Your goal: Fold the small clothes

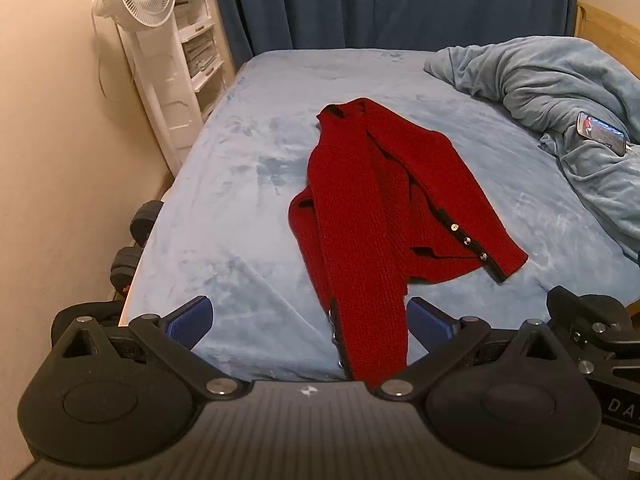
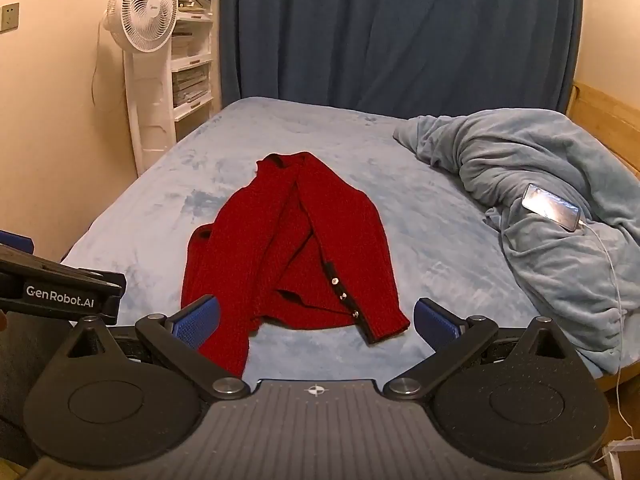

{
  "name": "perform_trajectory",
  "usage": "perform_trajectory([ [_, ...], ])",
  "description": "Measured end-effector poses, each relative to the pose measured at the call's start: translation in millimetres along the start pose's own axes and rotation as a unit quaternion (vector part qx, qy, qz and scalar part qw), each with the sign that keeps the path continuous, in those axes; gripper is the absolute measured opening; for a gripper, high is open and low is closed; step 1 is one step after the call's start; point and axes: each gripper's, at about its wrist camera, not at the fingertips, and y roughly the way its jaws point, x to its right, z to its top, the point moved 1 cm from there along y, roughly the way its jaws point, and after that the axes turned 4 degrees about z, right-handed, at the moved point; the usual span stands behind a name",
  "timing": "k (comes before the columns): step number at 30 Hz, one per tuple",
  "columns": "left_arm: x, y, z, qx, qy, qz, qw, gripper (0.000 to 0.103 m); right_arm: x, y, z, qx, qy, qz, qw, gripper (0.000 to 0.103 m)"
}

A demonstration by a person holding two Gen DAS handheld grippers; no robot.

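Two claws spread wide, empty: left claw (image 1: 310, 320), right claw (image 2: 316, 320); red cardigan (image 1: 372, 200) mid-bed, sleeve end at near edge; bare bed (image 1: 240, 168) leftward; blanket (image 1: 560, 92) right

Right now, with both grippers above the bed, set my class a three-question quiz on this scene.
1. True or false: the red knitted cardigan lies on the light blue bed sheet.
2. What rests on the crumpled grey-blue blanket: A a smartphone, B a book, C a cup?
3. Fill in: the fingers of the left gripper and right gripper are both ____.

Key: 1 true; 2 A; 3 open.
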Motion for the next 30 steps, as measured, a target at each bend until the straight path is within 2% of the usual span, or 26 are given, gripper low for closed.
perform_trajectory([
  [30,2.5,5.2,-2.8,-0.004,0.001,-0.002,1.0000,0.103,-4.9,3.4,-9.0,-0.003,-0.013,0.002,1.000,0.102],
])
